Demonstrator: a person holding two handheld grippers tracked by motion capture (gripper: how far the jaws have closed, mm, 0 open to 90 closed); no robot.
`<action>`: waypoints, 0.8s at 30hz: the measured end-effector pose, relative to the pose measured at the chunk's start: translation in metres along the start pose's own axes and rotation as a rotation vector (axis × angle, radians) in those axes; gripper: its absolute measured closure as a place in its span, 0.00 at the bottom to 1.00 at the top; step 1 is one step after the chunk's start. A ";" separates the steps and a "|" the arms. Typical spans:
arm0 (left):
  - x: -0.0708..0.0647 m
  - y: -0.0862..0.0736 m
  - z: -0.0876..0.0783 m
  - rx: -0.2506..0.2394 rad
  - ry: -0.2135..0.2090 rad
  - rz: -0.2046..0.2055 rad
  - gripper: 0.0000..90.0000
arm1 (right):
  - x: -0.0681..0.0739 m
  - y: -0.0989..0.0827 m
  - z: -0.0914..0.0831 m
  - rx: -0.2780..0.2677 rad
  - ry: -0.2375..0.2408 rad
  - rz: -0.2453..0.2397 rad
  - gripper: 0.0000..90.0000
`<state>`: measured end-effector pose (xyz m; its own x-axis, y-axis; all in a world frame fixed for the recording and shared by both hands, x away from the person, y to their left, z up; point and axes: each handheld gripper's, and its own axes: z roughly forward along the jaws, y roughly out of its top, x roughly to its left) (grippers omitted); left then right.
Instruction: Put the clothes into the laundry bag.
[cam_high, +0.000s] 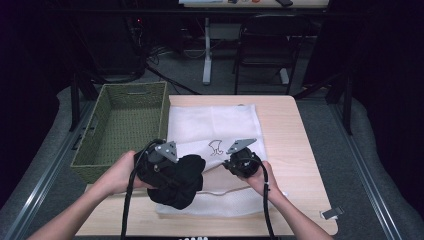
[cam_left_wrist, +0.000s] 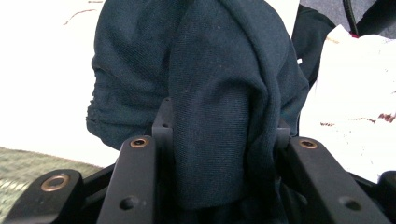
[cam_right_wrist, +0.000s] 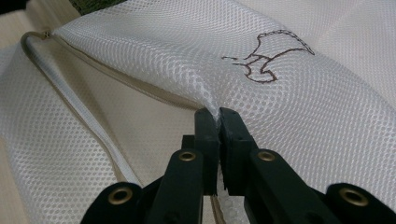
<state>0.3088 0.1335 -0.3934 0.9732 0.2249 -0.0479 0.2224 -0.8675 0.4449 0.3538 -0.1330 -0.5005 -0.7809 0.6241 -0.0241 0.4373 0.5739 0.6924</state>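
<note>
A white mesh laundry bag (cam_high: 215, 125) with a small brown embroidered mark lies flat on the wooden table. My right gripper (cam_right_wrist: 218, 116) is shut on the upper layer of the mesh bag (cam_right_wrist: 261, 93) near its zipper edge and lifts that layer, so the mouth gapes. My left gripper (cam_left_wrist: 219, 135) is shut on a bunched dark garment (cam_left_wrist: 210, 93), whose folds hang over the jaws. In the high view the left gripper (cam_high: 172, 172) holds the dark garment (cam_high: 182, 185) at the bag's open near-left edge, close to the right gripper (cam_high: 235, 162).
A green woven basket (cam_high: 125, 127) stands at the table's left edge, beside the bag. A small grey clip (cam_high: 332, 213) lies near the front right corner of the table (cam_high: 295, 140). Chairs and a desk leg stand beyond the far edge.
</note>
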 end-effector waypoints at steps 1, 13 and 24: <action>-0.001 0.000 0.002 0.000 -0.002 0.005 0.68 | 0.000 0.000 0.000 -0.001 0.002 0.001 0.97; -0.009 0.013 0.036 0.006 0.005 0.032 0.68 | -0.002 0.005 -0.011 -0.046 -0.007 0.030 0.97; -0.014 0.031 0.079 0.011 0.013 0.019 0.68 | -0.001 0.007 -0.016 -0.068 -0.009 0.027 0.97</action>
<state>0.3069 0.0682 -0.4499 0.9764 0.2139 -0.0282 0.2046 -0.8766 0.4355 0.3506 -0.1384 -0.4837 -0.7652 0.6437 -0.0113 0.4262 0.5197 0.7404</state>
